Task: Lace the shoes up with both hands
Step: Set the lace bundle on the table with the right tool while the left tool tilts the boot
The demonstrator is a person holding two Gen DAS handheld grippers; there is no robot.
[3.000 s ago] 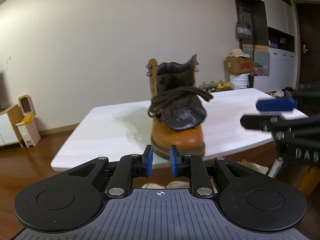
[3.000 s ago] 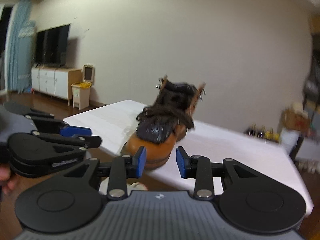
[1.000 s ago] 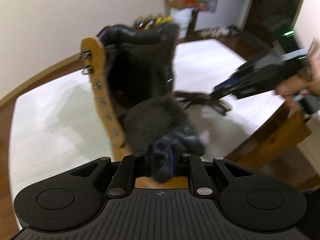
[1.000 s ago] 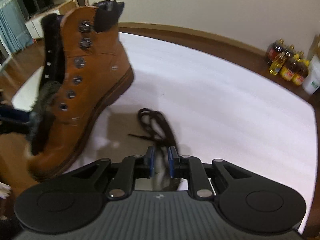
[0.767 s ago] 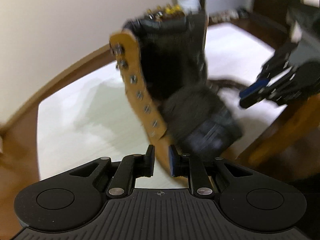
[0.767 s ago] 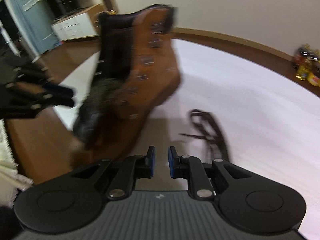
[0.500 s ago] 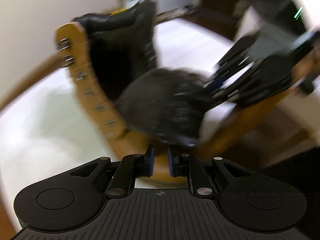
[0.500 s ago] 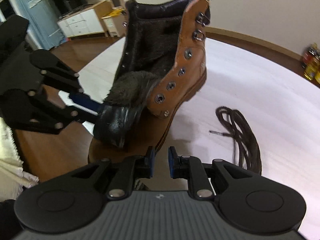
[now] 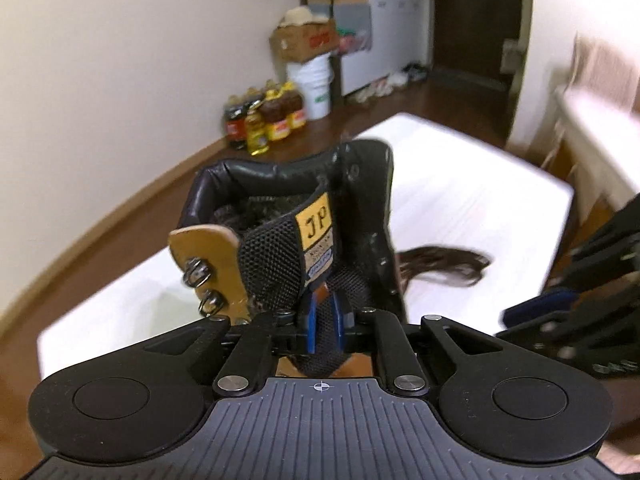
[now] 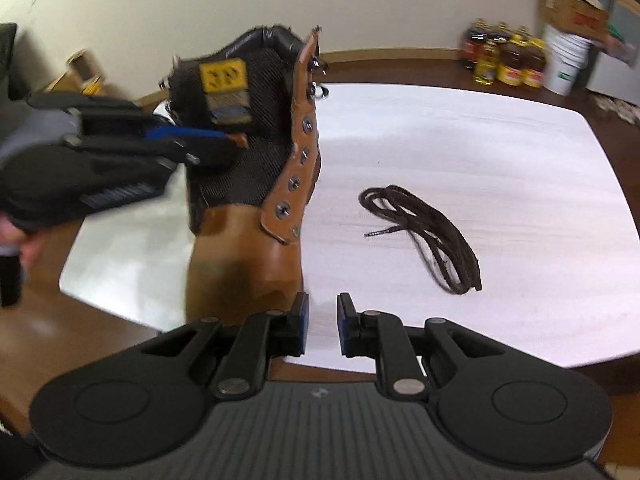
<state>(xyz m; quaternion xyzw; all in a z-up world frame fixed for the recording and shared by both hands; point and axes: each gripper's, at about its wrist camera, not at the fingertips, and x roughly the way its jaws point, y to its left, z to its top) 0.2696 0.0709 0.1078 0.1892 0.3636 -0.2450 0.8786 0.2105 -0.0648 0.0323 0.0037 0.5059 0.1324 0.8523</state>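
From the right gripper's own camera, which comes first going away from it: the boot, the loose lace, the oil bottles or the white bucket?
Seen from the right gripper:
1. Boot, its toe just ahead and to the left on the table.
2. Lace, coiled on the table, ahead and to the right.
3. Oil bottles and white bucket, on the floor by the far wall, upper right; too close to call.

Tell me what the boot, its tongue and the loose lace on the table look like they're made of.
Boot: tan leather, it seems, smooth with a dull sheen, metal eyelets. Tongue: black woven mesh, visibly pitted, with a yellow sewn label. Lace: dark brown braided cord, probably textile, matte, one tip capped.
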